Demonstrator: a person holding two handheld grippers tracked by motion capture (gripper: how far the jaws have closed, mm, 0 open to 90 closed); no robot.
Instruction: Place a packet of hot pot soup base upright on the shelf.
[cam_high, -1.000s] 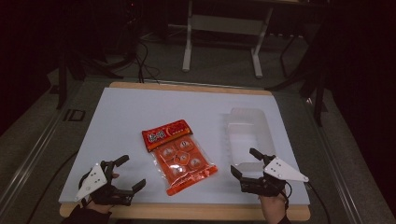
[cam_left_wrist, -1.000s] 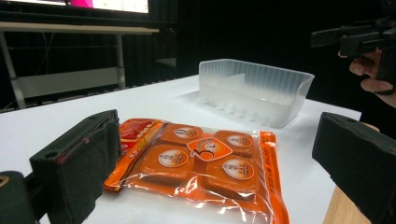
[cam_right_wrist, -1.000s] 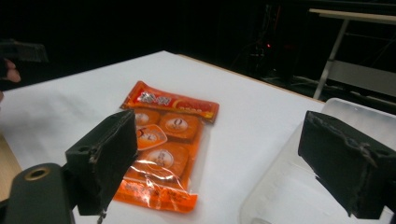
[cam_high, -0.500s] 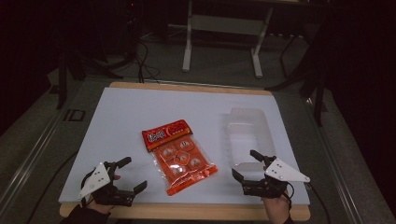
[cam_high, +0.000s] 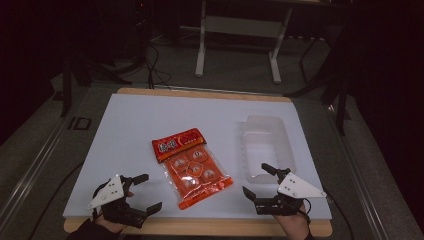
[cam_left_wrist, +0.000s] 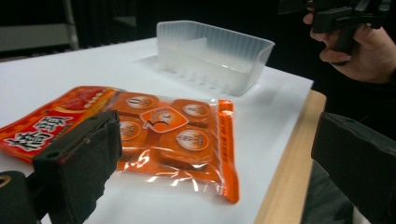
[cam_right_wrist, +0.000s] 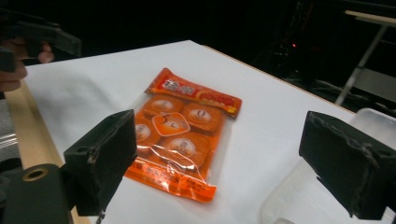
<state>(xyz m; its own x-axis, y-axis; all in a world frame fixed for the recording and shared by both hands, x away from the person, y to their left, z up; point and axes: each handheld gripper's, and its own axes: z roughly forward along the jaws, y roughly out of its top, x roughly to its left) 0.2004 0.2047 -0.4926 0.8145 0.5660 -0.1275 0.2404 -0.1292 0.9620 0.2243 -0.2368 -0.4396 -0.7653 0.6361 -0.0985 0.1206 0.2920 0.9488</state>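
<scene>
Nearest, at the front wooden edge of the white tabletop (cam_high: 130, 125): left gripper (cam_high: 143, 191) held low in a hand at the near left corner, grey three-cornered plate on top, pointing inward and to the right, jaws spread wide with nothing between them. Seen along those jaws in the left gripper view: both black pads far apart at the frame's lower corners, the packet lying between and beyond them.

At the near right corner, much the same: right gripper (cam_high: 254, 180) gripped by a hand (cam_high: 295, 227) coming up from the bottom edge, grey plate tilted toward the right, pointing inward and to the left. Jaws wide apart and empty, one tip close beside the tray's near end, possibly just over its rim; hard to tell from above in the dim light. Both grippers roughly level with each other, well apart, angled toward the middle.

Between them, slightly farther in: flat orange-and-clear plastic snack packet (cam_high: 190, 165) with a red printed header, lying flat on the tabletop, tilted so the header sits to the far left and the sealed foot to the near right. Round orange portions visible through the clear face. Touched by neither gripper.

Farther right: shallow translucent plastic rectangular tray (cam_high: 266, 145), standing upright on its base, long side running front to back, just beside the packet without touching it.

Beyond the tabletop: dark floor, cables and a pale metal stand frame (cam_high: 237, 37).
</scene>
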